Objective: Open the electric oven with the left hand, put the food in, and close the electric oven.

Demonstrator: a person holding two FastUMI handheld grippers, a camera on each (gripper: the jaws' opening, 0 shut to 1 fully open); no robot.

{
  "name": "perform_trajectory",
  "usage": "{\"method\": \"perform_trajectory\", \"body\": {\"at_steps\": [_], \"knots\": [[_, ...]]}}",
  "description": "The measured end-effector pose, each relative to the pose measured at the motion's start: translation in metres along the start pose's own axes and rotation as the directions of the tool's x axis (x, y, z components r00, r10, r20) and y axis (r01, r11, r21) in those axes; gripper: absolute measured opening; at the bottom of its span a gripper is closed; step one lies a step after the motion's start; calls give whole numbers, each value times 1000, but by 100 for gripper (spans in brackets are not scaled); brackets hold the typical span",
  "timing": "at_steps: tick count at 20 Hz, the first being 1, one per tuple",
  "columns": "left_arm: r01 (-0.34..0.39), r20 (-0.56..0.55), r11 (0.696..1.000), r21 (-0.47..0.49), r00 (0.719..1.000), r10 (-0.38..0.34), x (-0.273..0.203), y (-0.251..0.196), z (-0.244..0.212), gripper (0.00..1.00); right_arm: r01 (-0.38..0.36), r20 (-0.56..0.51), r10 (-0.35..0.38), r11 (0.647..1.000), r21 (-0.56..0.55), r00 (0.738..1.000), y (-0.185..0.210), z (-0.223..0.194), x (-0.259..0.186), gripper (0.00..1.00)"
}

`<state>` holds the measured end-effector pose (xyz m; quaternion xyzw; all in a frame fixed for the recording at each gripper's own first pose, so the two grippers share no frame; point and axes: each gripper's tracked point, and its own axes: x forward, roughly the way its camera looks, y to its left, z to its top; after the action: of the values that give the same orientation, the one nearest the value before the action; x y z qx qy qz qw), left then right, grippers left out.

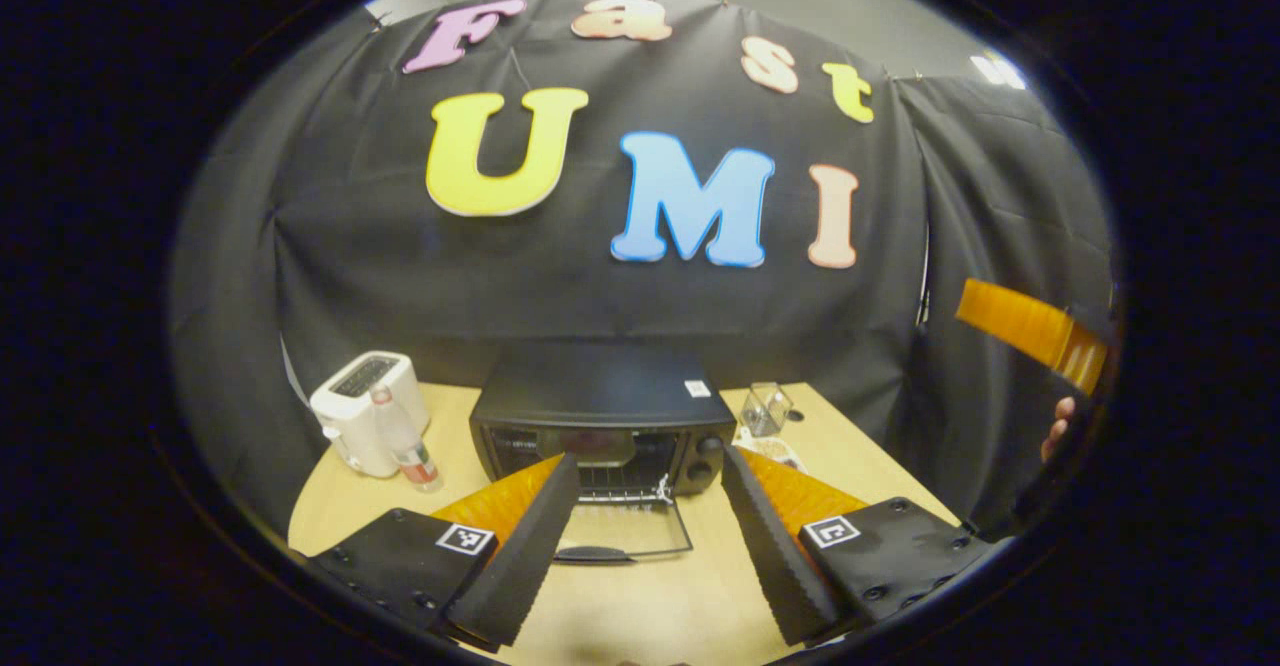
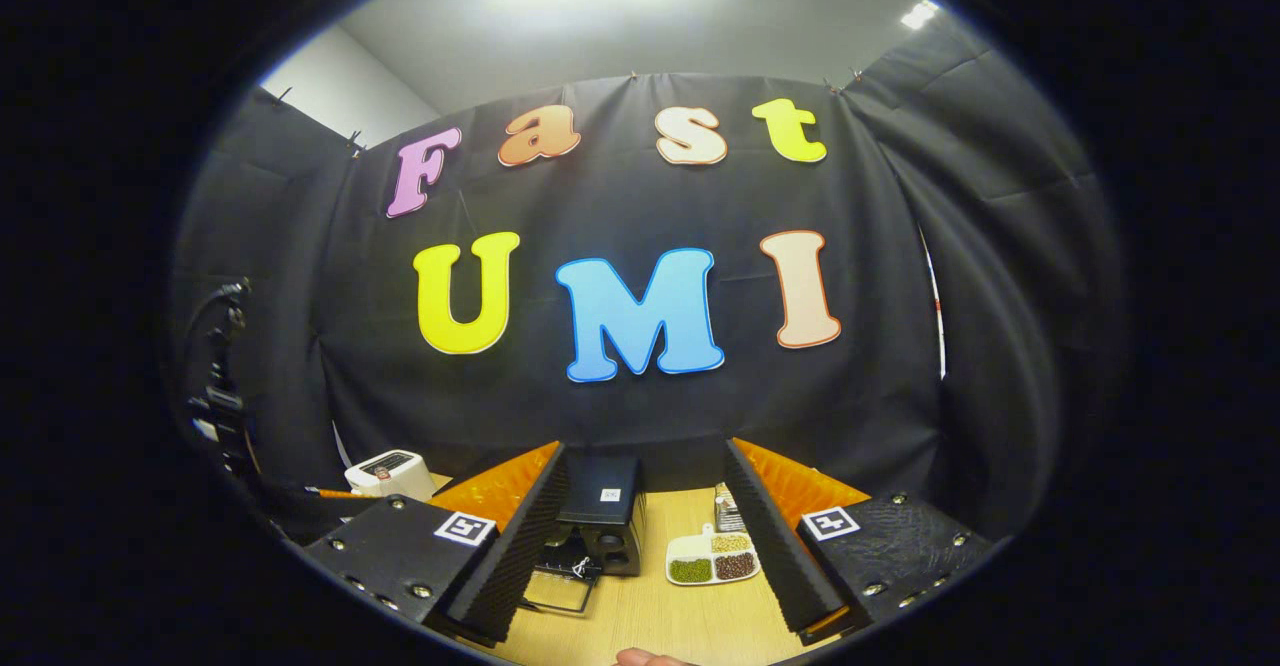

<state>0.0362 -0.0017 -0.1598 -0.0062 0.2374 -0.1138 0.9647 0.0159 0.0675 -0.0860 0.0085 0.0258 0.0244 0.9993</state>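
The black electric oven (image 1: pixel 600 416) stands at the back of the wooden table (image 1: pixel 650 606). Its glass door (image 1: pixel 625 531) hangs down open, handle (image 1: pixel 592 553) toward me, and a wire rack shows inside. My left gripper (image 1: pixel 650 461) hovers open in front of the oven, holding nothing. In the right gripper view the oven (image 2: pixel 600 506) sits lower left with its door (image 2: pixel 558 591) down. To its right on the table lies the food, a white divided plate (image 2: pixel 712 558) of green, brown and pale beans. My right gripper (image 2: pixel 645 449) is open and empty above them.
A white toaster (image 1: pixel 365 406) and a small bottle (image 1: pixel 405 441) stand left of the oven. A clear plastic container (image 1: pixel 768 408) sits to its right. The other gripper (image 1: pixel 1030 331), with a hand (image 1: pixel 1055 426) under it, is raised at the right edge. Black cloth walls close in behind.
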Motion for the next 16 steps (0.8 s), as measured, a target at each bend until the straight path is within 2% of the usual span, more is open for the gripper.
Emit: {"method": "perform_trajectory", "body": {"at_steps": [1,2,3,6,11,12,13,15,16], "knots": [[5,-49,1000,-16,999,-5,6,0,-11,91,6,6,-6,1000,-4,1000,0,1,1,96],[5,-94,1000,-27,995,-8,13,2,-26,91,16,11,-16,1000,-5,1000,-2,2,1,96],[6,-140,1000,-27,990,-10,19,5,-38,97,23,16,-23,1000,-6,1000,-6,4,-1,96],[-7,-279,1000,2,960,7,42,17,-83,97,38,19,-38,999,-4,999,-16,9,-2,96],[-37,-501,999,-9,865,28,71,36,-161,97,60,-4,-60,998,-17,998,-27,0,-4,96],[-51,-532,999,-3,846,41,76,41,-172,92,67,-9,-67,997,-22,998,-29,-2,-5,96],[-66,-563,998,11,825,60,81,47,-183,92,75,-13,-75,997,-26,997,-33,-3,-6,96],[-80,-602,996,41,794,88,93,58,-200,100,91,-23,-92,995,-28,995,-40,-8,-6,96],[-83,-624,996,46,776,93,97,62,-208,100,101,-30,-102,995,-27,994,-43,-10,-7,96]]}}
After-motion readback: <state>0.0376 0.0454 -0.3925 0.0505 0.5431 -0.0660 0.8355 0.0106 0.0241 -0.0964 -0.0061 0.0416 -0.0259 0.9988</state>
